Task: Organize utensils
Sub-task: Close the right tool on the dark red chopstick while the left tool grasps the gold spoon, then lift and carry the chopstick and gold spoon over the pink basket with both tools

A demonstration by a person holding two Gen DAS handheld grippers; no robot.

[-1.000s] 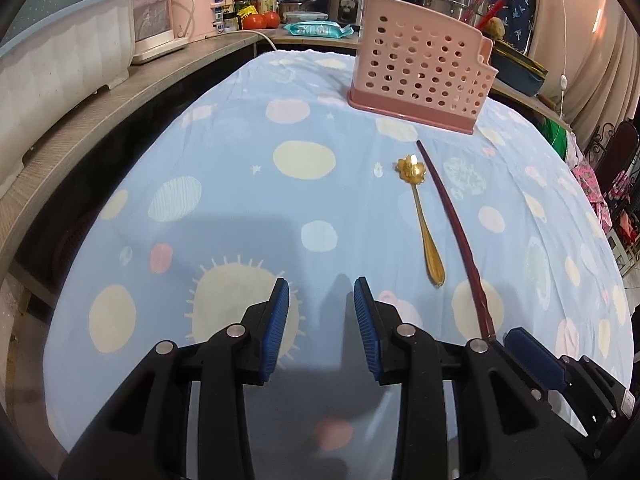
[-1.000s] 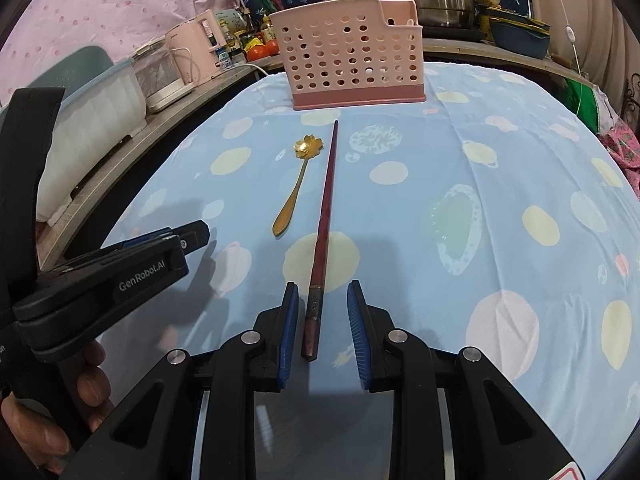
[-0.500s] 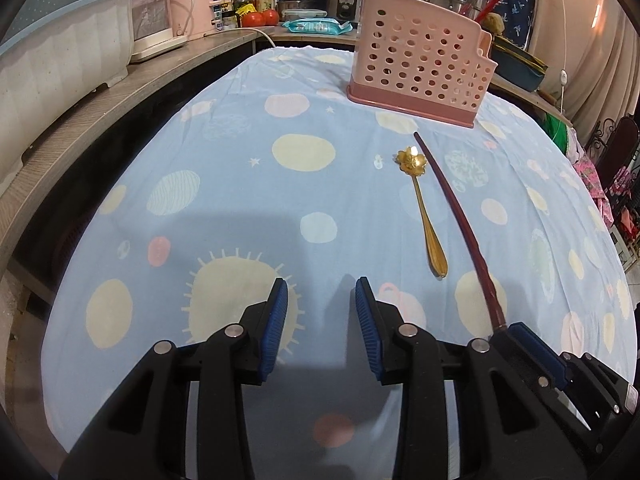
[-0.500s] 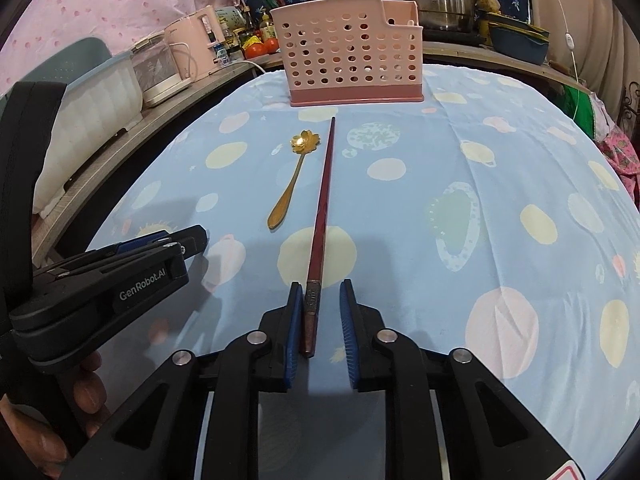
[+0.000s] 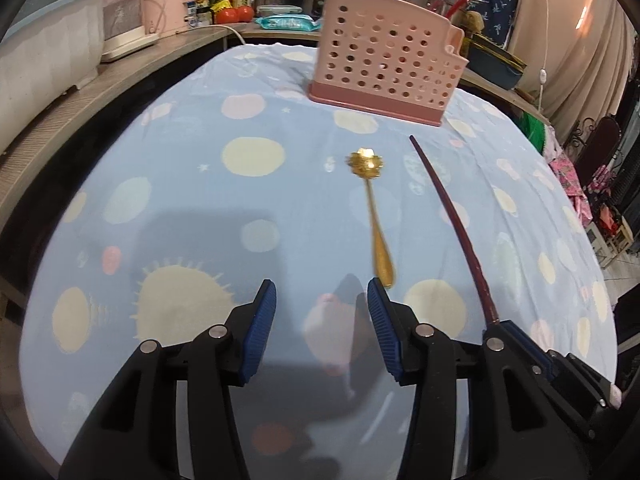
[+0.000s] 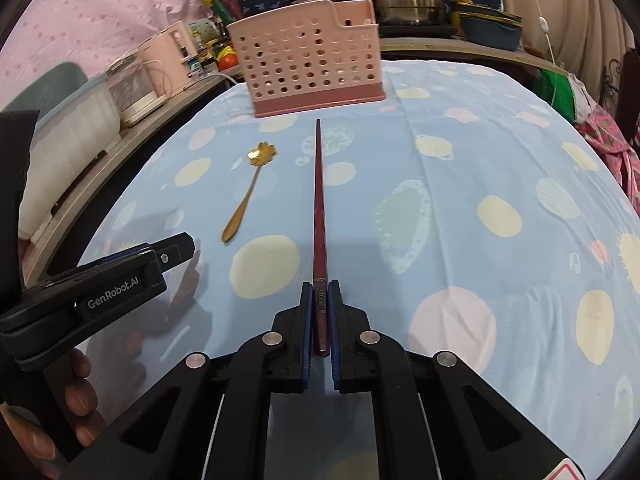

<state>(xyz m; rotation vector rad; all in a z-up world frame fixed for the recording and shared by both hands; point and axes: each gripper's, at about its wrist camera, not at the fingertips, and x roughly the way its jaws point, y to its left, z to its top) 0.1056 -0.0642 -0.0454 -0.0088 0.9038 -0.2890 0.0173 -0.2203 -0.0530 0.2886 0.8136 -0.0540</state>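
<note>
Right wrist view: right gripper (image 6: 320,300) clamps the near end of the dark red chopstick (image 6: 319,200) (a long lever, so its far tip could swing or slip), while left gripper (image 5: 322,322), just widened and empty, could nudge the gold spoon (image 5: 374,216) short of the pink holder (image 6: 308,66).
</note>
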